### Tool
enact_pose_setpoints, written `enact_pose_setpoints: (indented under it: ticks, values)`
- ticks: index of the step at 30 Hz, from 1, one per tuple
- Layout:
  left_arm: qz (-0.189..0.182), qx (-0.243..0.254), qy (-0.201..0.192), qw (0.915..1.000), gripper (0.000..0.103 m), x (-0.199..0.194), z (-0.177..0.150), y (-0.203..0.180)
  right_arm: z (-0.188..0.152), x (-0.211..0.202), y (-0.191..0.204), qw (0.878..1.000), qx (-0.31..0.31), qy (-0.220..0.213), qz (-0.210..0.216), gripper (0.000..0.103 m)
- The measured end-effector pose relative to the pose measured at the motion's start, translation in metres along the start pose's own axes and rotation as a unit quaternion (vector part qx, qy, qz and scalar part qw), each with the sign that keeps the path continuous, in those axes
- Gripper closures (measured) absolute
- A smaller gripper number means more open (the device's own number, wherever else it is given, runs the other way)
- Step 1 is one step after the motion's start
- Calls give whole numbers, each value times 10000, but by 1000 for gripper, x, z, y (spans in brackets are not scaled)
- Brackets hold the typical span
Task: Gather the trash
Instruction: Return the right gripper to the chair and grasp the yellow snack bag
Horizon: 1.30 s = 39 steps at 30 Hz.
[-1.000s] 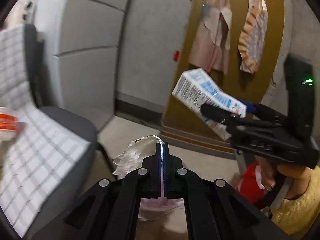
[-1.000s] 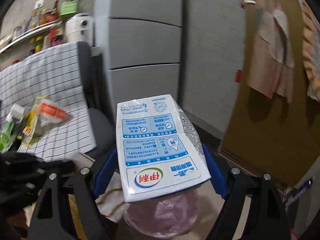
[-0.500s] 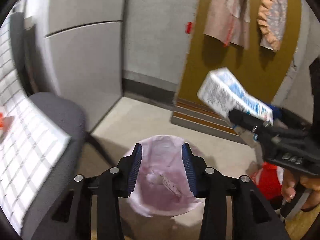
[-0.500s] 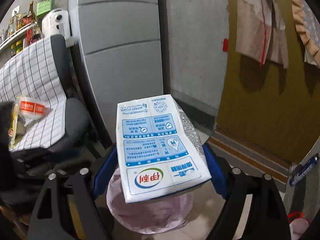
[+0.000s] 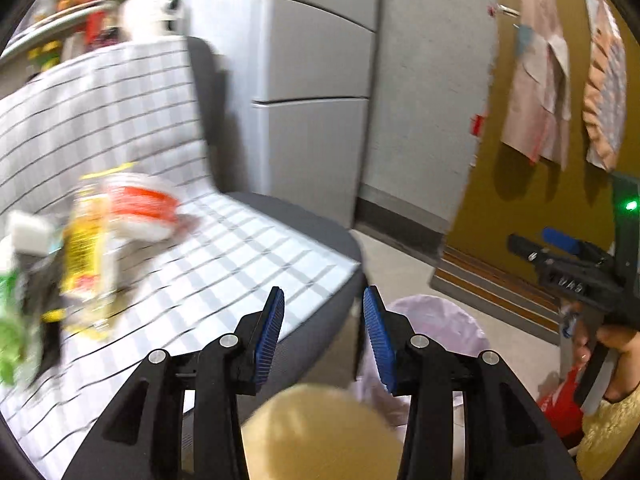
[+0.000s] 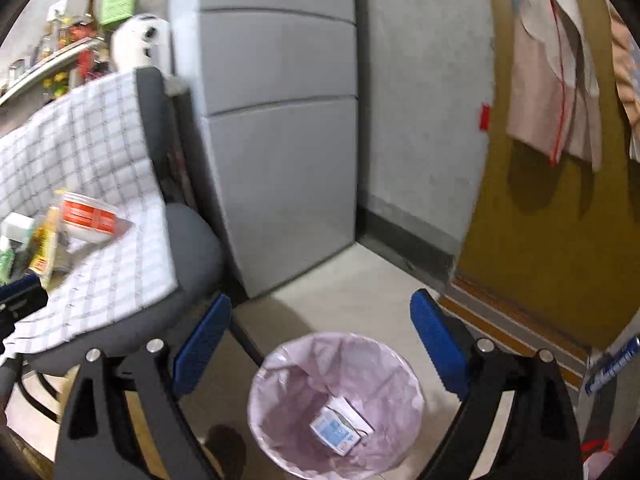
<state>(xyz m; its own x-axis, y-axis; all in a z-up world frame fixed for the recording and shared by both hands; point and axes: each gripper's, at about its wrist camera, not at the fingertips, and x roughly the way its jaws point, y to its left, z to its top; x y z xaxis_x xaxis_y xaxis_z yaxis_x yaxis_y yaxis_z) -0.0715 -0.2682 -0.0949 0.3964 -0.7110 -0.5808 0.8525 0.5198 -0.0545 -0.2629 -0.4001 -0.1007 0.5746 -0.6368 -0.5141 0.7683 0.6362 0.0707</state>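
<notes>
Chair [image 6: 188, 248] with the checked cloth fills your left side, leftover trash [image 6: 86, 218] piled on its seat (blurred in the left view). Below your right gripper [image 6: 320, 350], jaws wide open and empty, stands the pink-lined bin [image 6: 280, 364] with the milk carton [image 6: 340, 428] at its bottom. Your left gripper [image 5: 324, 330] hangs open too, holding nothing.

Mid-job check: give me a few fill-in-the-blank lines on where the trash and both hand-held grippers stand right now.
1. The blue and white carton lies inside the ____ lined with a pink bag.
2. The right hand-held gripper has its jaws ____ and holds nothing.
3. The red and white cup lies on the checked cloth over the ____.
4. The left hand-held gripper holds ____ between its blue pads.

Missing words: bin; open; chair; nothing
</notes>
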Motion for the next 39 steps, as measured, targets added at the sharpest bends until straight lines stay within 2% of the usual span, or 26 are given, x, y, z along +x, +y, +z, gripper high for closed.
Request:
enact_pose_setpoints:
  ticks: [5, 10, 20, 22, 23, 24, 25, 26, 27, 28, 29, 31, 32, 33, 35, 39]
  values:
    - [810, -334, -54, 9961, 60, -47, -16, 48, 9, -16, 41, 9981, -324, -70, 521, 14]
    - [1428, -756, -120, 9868, 60, -85, -31, 99, 15, -25, 78, 9939, -584, -102, 930, 14]
    - [2115, -1323, -323, 9678, 59, -116, -37, 168, 37, -12, 162, 9824, -1116, -158, 1490, 14]
    - [2285, -1383, -342, 9631, 59, -118, -37, 179, 43, -5, 179, 9790, -1153, -162, 1675, 16]
    - [2348, -1423, -341, 9610, 59, -120, -37, 186, 46, 0, 189, 9767, -1201, -169, 1773, 25]
    - [2420, -1466, -337, 9585, 59, -121, -35, 192, 48, 3, 197, 9752, -1255, -175, 1816, 40]
    - [2476, -1489, -332, 9568, 59, -121, -34, 196, 51, 8, 207, 9730, -1320, -176, 1885, 46]
    - [2543, -1515, -331, 9546, 59, -122, -32, 201, 53, 12, 214, 9709, -1349, -168, 1971, 59]
    - [2625, -1538, -326, 9520, 57, -122, -29, 206, 55, 17, 220, 9693, -1359, -150, 2044, 66]
    - [2707, -1558, -320, 9494, 50, -121, -27, 211, 57, 23, 228, 9665, -1385, -106, 2157, 67]
    - [2782, -1582, -326, 9468, 46, -120, -25, 215, 58, 31, 237, 9629, -1412, -58, 2297, 67]
    - [2863, -1609, -315, 9440, 45, -117, -22, 222, 58, 41, 248, 9579, -1441, -27, 2481, 67]
    - [2897, -1614, -308, 9429, 45, -115, -20, 226, 59, 48, 255, 9547, -1471, 16, 2588, 64]
    - [2934, -1626, -290, 9416, 44, -111, -17, 231, 59, 56, 264, 9512, -1494, 85, 2698, 53]
    - [2973, -1674, -257, 9397, 38, -105, -14, 238, 58, 69, 276, 9475, -1497, 158, 2821, 39]
    - [2943, -1753, -165, 9394, 38, -86, -13, 253, 53, 110, 308, 9405, -1432, 541, 3034, 37]
